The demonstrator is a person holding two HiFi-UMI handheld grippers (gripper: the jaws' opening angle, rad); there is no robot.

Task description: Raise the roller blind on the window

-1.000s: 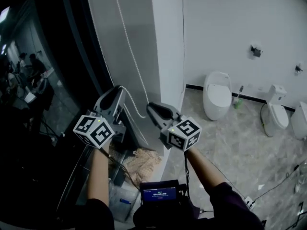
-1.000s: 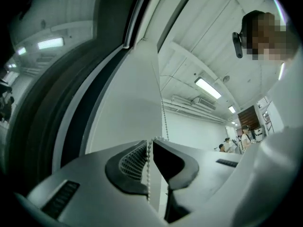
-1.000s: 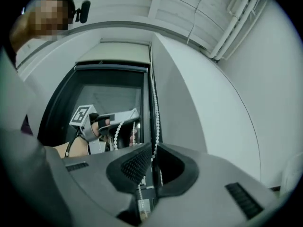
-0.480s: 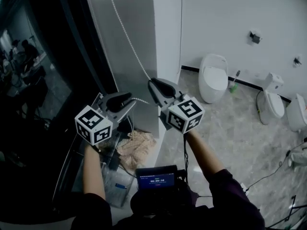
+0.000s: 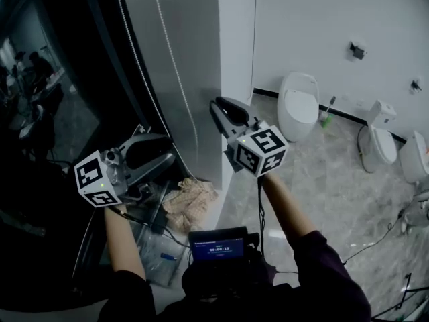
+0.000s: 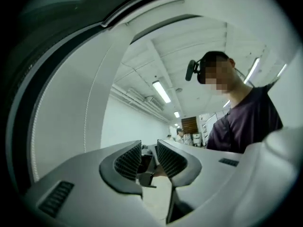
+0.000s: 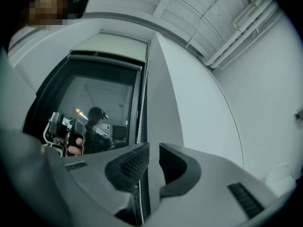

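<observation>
The dark window (image 5: 60, 113) fills the left of the head view. Its white bead chain (image 5: 175, 66) hangs straight and free down the grey panel (image 5: 194, 32) beside the glass. In the right gripper view the pale blind (image 7: 113, 48) sits rolled near the window top, and the chain (image 7: 138, 126) runs down behind my jaws. My right gripper (image 5: 217, 106) (image 7: 154, 150) points up near the panel; its jaws are opening and the pads press on nothing. My left gripper (image 5: 164, 158) (image 6: 148, 148) is lower and to the left, turned back toward me. Its jaws are opening too, with nothing between them.
White toilets (image 5: 298, 113) (image 5: 377, 143) stand along the far wall on the tiled floor, with a green brush (image 5: 326, 121) between them. A crumpled cloth (image 5: 190, 200) lies at the foot of the window. A small screen (image 5: 216, 248) sits at my chest, and cables (image 5: 375, 243) trail at the right.
Both grippers held the bead chain, stretched between them. Now the chain hangs straight and free, both jaws have parted, and the left gripper has dropped down-left and turned.
</observation>
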